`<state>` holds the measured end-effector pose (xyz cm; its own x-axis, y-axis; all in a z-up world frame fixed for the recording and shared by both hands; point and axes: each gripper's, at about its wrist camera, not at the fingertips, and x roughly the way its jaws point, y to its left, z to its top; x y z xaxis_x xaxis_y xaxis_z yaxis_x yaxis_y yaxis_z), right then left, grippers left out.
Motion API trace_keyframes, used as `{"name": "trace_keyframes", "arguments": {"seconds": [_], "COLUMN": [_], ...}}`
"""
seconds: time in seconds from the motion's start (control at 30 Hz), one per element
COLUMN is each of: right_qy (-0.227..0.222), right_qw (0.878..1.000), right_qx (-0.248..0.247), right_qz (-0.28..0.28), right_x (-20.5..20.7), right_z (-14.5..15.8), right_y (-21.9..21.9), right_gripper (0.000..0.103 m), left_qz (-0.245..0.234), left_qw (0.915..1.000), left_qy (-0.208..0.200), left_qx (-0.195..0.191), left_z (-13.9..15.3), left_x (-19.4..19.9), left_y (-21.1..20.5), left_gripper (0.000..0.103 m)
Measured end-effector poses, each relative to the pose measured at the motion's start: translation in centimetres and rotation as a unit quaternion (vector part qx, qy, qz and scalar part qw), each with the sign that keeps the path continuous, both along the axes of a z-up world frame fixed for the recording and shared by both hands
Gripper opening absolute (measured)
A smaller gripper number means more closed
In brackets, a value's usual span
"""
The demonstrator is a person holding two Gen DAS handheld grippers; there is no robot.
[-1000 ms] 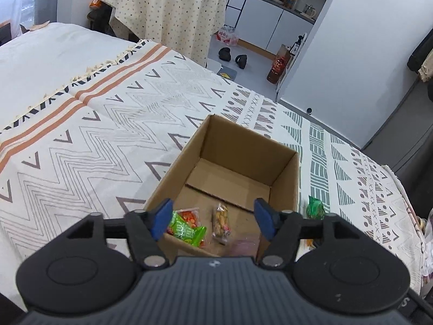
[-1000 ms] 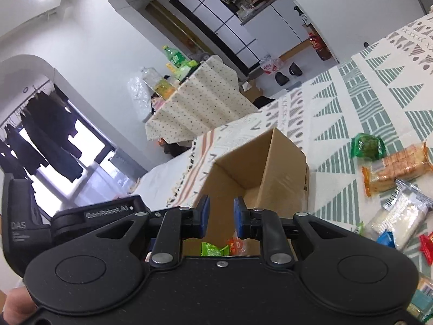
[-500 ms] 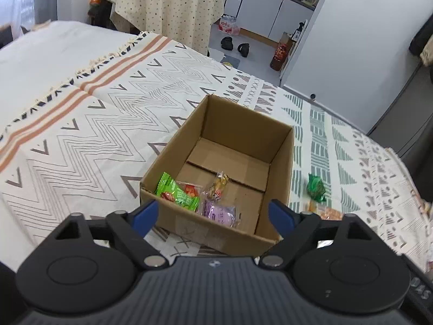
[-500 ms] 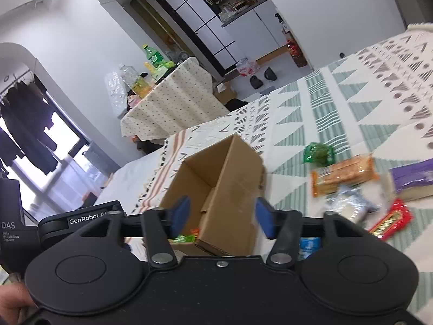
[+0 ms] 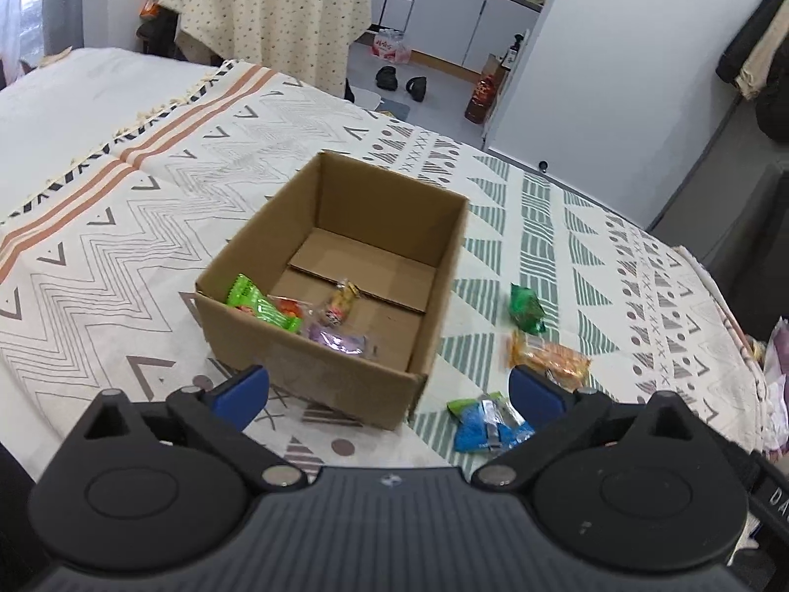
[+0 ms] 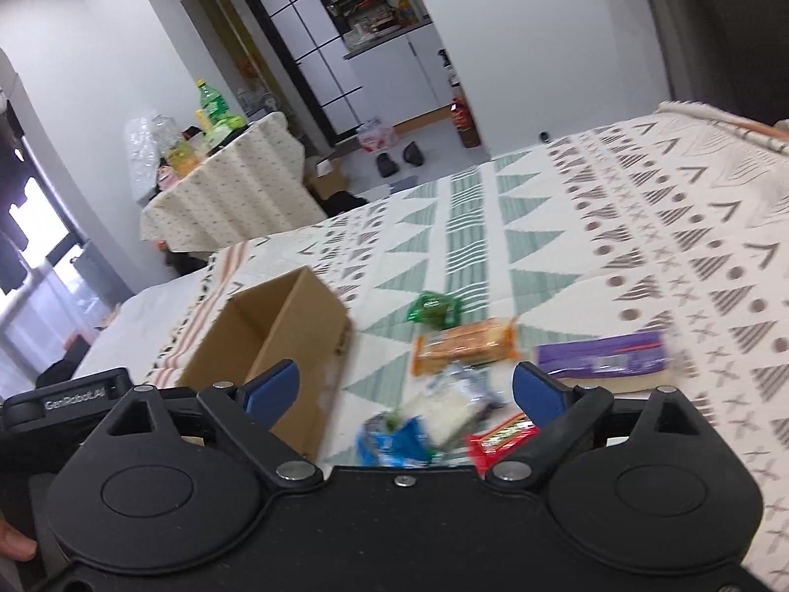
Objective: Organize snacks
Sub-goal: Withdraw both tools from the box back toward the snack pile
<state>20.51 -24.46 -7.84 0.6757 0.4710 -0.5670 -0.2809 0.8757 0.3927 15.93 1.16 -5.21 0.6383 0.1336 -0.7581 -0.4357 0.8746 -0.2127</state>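
Note:
An open cardboard box (image 5: 340, 360) (image 6: 296, 325) sits on the patterned bedspread (image 5: 123, 227). Inside lie a green packet (image 5: 256, 303), a small yellow-wrapped candy (image 5: 340, 302) and a purple packet (image 5: 340, 340). My left gripper (image 5: 387, 389) hangs open just in front of the box, holding nothing. Right of the box lie a dark green packet (image 5: 527, 308) (image 6: 434, 308), an orange cracker pack (image 5: 552, 357) (image 6: 466, 343) and a blue packet (image 5: 485, 422) (image 6: 394, 441). My right gripper (image 6: 407, 389) is open over a white packet (image 6: 453, 407), a red bar (image 6: 503, 436) and the blue one; a purple pack (image 6: 604, 352) lies to the right.
A round table with a dotted cloth (image 5: 276, 15) (image 6: 227, 192) holds bottles beyond the bed. Shoes (image 5: 399, 81) and a red bottle (image 5: 481, 98) stand on the floor by white cabinets. Part of a hand (image 6: 12, 547) shows at the lower left of the right wrist view.
Both grippers have pulled back from the box and opened wide. The right one, shut a second ago above the box, swung right over the loose snacks. A purple packet now lies in the box.

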Motion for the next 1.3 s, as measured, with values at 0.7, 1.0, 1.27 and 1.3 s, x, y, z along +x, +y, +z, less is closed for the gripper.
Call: {"name": "trace_keyframes", "arguments": {"seconds": [0.7, 1.0, 1.27, 1.3], "right_qy": [0.011, 0.042, 0.047, 0.048], "right_qw": [0.996, 0.992, 0.989, 0.99], "right_qx": [-0.006, 0.04, 0.083, 0.084], "right_qz": [-0.084, -0.108, -0.109, -0.107], "right_x": [0.4, 2.0, 4.2, 4.5], "right_z": [-1.4, -3.7, -5.1, -5.3], "right_y": [-7.4, -9.7, -10.7, -10.7], "right_gripper": [0.101, 0.093, 0.084, 0.084], "left_qz": [-0.049, -0.065, -0.074, -0.074], "left_qw": [0.9985, 0.9977, 0.9966, 0.9965], "left_qy": [0.005, 0.006, 0.027, 0.03], "left_qx": [-0.023, -0.018, -0.024, -0.026], "left_z": [-0.1, -1.7, -4.4, -4.8], "left_x": [1.0, 2.5, 4.3, 4.5], "left_y": [-7.1, -8.9, -9.9, -9.9], "left_gripper": [0.103, 0.098, 0.069, 0.064]}}
